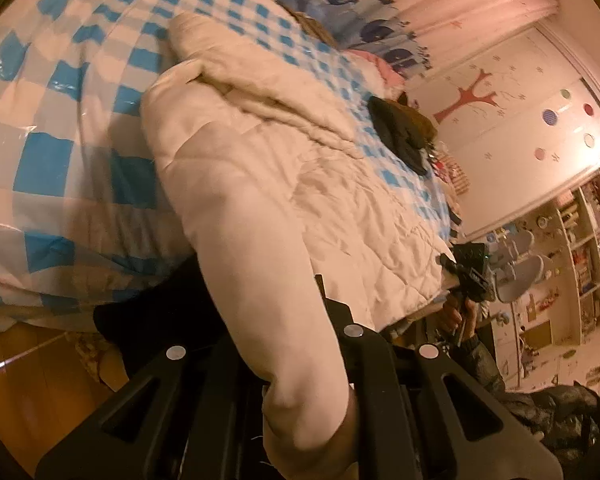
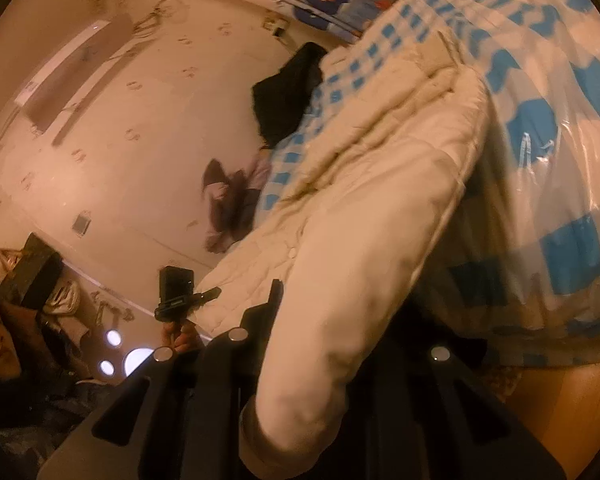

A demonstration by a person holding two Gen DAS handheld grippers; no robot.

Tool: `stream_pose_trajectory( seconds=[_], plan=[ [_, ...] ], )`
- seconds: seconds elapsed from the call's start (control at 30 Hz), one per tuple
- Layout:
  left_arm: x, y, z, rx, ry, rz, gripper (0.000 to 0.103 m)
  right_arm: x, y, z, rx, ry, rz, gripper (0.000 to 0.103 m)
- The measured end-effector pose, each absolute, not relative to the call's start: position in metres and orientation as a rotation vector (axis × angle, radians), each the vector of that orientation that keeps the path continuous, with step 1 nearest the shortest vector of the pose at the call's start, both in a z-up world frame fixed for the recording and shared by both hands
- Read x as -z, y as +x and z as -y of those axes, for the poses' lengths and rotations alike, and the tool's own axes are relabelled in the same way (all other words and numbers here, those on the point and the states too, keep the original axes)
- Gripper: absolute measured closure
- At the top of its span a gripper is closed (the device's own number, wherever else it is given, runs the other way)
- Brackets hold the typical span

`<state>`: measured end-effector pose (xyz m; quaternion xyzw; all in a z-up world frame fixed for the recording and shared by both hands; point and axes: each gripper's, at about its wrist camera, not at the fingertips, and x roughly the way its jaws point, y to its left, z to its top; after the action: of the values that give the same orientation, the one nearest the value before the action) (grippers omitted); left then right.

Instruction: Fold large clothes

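A cream quilted coat (image 1: 320, 184) lies spread on a bed with a blue-and-white checked cover (image 1: 60, 80). One of its sleeves (image 1: 252, 240) runs down into my left gripper (image 1: 284, 320), which is shut on its cuff end. In the right wrist view the coat (image 2: 380, 152) shows from the other side. Its other sleeve (image 2: 340, 260) hangs into my right gripper (image 2: 332, 320), whose jaws are closed on it. Both sleeves are lifted off the bed. Each view shows the opposite gripper small, held in a hand, at the coat's hem: the right gripper (image 1: 470, 268) and the left gripper (image 2: 176, 292).
A dark garment (image 1: 400, 132) (image 2: 288, 88) lies further up the bed beside the coat. Clear plastic covers the checked bedding (image 2: 540, 120). Wooden floor (image 1: 28, 380) (image 2: 560, 400) lies below the bed edge. A wardrobe with a tree decal (image 1: 472, 96) and cluttered shelves (image 1: 588, 240) stand beyond.
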<state>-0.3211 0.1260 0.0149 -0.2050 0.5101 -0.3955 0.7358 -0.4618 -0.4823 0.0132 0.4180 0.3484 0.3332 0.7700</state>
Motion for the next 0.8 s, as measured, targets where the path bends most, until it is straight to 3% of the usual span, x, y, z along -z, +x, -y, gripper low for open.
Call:
stream_pose_trajectory(
  seconds=[0.1, 0.17, 0.23, 0.33, 0.47, 0.5, 0.57, 0.6, 0.63, 0.73, 0.8],
  plan=[
    [-0.012, -0.329, -0.137, 0.880, -0.450, -1.134, 0.095, -0.008, -0.468, 0.478, -0.743, 0.884, -0.797, 0.084],
    [0.007, -0.327, -0.143, 0.864, -0.447, -1.196, 0.091, 0.011, -0.468, 0.482, -0.730, 0.913, -0.856, 0.077],
    [0.036, -0.324, -0.147, 0.839, -0.458, -1.267, 0.072, 0.026, -0.465, 0.487, -0.709, 0.956, -0.887, 0.049],
    [0.067, -0.317, -0.159, 0.804, -0.546, -1.311, 0.052, 0.046, -0.462, 0.491, -0.701, 1.000, -0.923, 0.048],
    [0.082, -0.314, -0.152, 0.796, -0.574, -1.331, 0.038, 0.052, -0.457, 0.489, -0.703, 1.005, -0.931, 0.048],
    [0.083, -0.312, -0.148, 0.799, -0.572, -1.334, 0.038, 0.052, -0.456, 0.488, -0.701, 0.997, -0.933, 0.048],
    [0.082, -0.312, -0.141, 0.792, -0.559, -1.323, 0.039, 0.051, -0.454, 0.484, -0.695, 0.968, -0.938, 0.060],
    [0.081, -0.311, -0.140, 0.786, -0.557, -1.317, 0.053, 0.049, -0.454, 0.482, -0.683, 0.951, -0.934, 0.066],
    [0.081, -0.309, -0.137, 0.784, -0.560, -1.318, 0.075, 0.048, -0.455, 0.481, -0.682, 0.949, -0.920, 0.073],
    [0.072, -0.309, -0.133, 0.771, -0.552, -1.291, 0.091, 0.039, -0.457, 0.481, -0.680, 0.957, -0.866, 0.082],
    [0.053, -0.311, -0.133, 0.774, -0.551, -1.252, 0.093, 0.027, -0.459, 0.484, -0.689, 0.975, -0.805, 0.084]
  ],
)
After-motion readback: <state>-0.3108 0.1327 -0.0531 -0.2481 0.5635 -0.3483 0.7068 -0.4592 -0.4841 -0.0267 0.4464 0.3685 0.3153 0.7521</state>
